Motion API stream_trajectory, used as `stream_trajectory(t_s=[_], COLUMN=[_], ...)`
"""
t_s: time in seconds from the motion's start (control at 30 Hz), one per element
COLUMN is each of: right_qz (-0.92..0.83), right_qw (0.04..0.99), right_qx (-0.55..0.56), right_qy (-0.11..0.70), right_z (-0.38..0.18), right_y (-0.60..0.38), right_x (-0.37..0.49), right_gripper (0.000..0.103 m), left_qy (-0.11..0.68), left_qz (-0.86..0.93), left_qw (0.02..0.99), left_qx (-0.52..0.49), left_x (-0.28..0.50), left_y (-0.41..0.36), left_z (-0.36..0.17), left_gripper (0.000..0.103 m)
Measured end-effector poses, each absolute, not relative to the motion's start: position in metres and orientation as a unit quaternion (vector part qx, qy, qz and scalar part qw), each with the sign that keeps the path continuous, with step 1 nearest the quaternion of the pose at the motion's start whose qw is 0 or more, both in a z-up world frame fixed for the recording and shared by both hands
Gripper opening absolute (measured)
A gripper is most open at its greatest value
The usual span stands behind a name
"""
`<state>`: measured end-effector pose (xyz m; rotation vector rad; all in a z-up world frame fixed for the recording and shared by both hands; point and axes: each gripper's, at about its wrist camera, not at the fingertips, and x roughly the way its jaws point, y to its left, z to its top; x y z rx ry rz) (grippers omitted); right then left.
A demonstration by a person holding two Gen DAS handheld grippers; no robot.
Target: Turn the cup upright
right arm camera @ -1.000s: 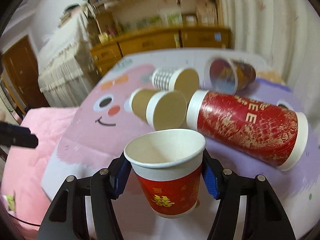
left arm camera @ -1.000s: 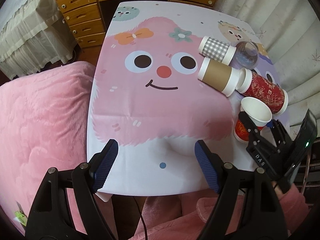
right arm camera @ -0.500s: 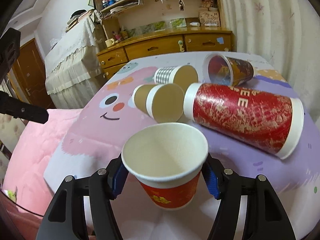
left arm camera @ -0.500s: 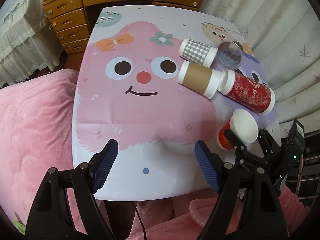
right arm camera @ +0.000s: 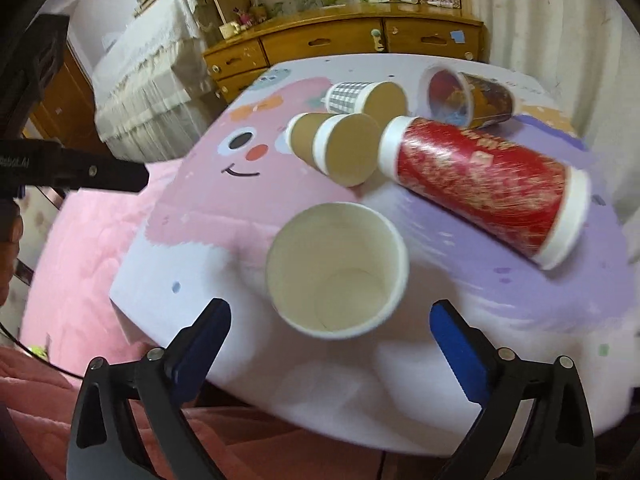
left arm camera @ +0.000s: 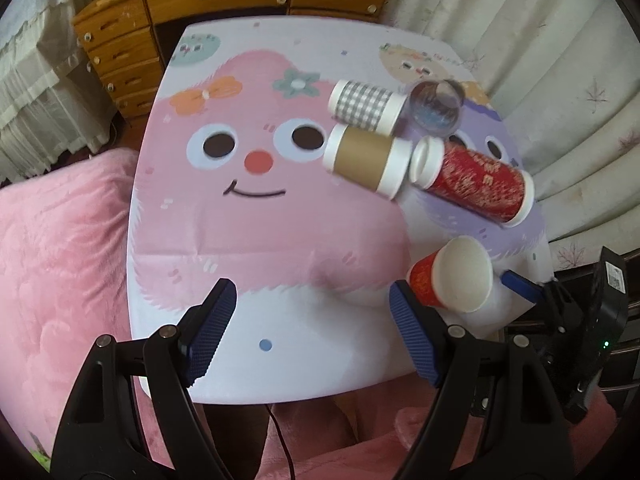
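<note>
Red paper cup (right arm camera: 337,276) is sitting mouth-up on the table (right arm camera: 500,344) near the front edge, right between my right gripper (right arm camera: 330,338) jaws, which are spread wide and not touching it. Left gripper (left arm camera: 313,325) jaws are wide open too, holding nothing.

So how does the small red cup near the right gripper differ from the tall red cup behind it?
The small red cup stands mouth up; the tall red cup lies on its side. The small one is shorter, its white inside showing; the tall one is longer with white bands at both ends. Both are red with gold print.
</note>
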<state>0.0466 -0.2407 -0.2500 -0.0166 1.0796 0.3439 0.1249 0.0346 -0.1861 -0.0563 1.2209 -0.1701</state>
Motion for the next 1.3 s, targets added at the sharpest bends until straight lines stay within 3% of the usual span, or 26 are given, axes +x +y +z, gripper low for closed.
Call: stream_trajectory(t_s=[0.13, 0.57, 1.13, 1.3], right_qz=[0.136, 0.055, 0.042, 0.059], right_qw=[0.828, 0.782, 0.889, 0.890], right_qx=[-0.029, 0.101, 0.070, 0.061], right_qy=[0.542, 0.613, 0.451, 0.447], right_z=[-0.225, -0.088, 0.011, 0.018], right_y=[-0.255, -0.333, -0.339, -0.338], right_x=[0.038, 0.008, -0.050, -0.054], right_gripper=[0.102, 0.103, 0.103, 0.103], left_qy=[0.534, 0.471, 0.446, 0.429], left_qz=[-0.082, -0.102, -0.005, 0.020], left_qw=[0.841, 0.874, 0.895, 0.903], left_qx=[-0.033, -0.058, -0.008, 0.005], left_x=[0.122, 0.075, 0.001, -0.005], left_y=[0.023, -0.050, -0.087, -0.089], left_z=[-0.155, -0.031, -0.026, -0.022], left_gripper=[0.077, 0.077, 0.077, 0.085])
